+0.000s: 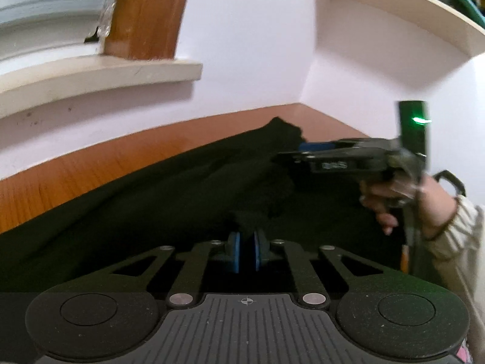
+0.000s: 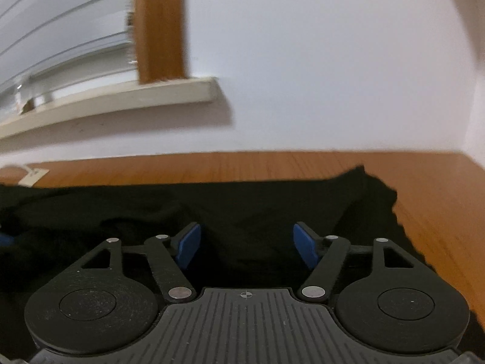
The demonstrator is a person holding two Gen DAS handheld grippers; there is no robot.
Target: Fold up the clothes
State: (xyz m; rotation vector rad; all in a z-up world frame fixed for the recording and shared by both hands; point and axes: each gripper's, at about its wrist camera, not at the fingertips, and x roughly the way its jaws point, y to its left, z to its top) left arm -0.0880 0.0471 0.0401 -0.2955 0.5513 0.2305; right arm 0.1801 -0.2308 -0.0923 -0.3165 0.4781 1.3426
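Pinching black garment (image 1: 182, 200), left hand-held gripper (image 1: 247, 253) points level.

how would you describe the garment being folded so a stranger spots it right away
Start at the wooden table set against the white wall under the window sill. The black garment is spread over most of it, the only dark cloth there, with a bunched fold pinched in the left tool.

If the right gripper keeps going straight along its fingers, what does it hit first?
Most likely the black garment: the open right gripper points low over it. Past the cloth come the wooden table and the wall, though depth is hard to judge.
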